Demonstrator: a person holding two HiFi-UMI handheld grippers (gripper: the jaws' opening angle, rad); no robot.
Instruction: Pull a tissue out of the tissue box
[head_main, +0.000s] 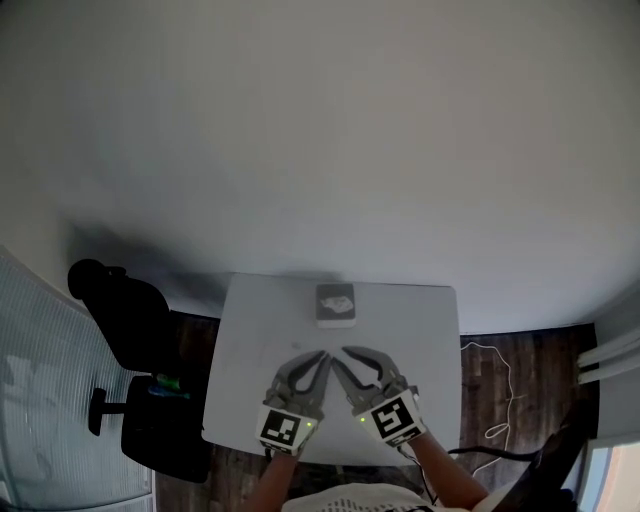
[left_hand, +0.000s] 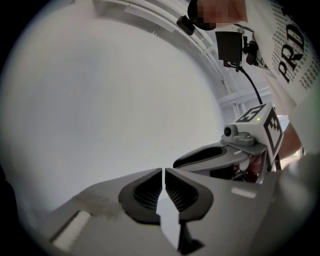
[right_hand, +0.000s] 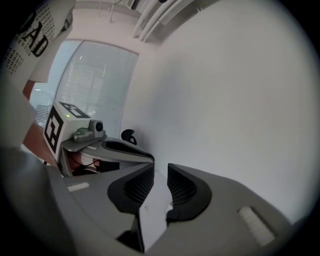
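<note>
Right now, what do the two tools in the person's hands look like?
Both are grey, with curved jaws lined by dark ribbed pads: the left gripper and the right gripper. Each carries a white cube with black square markers and a green light. The person's shirt is white with black print.

Tissue box (head_main: 336, 304) on table (head_main: 250, 330), far edge

The head camera looks steeply down from high above the white table (head_main: 250, 340), and cameras close behind the left gripper (head_main: 322, 356) and right gripper (head_main: 348, 353) look level toward the wall (left_hand: 125, 100), each catching the other gripper.
</note>
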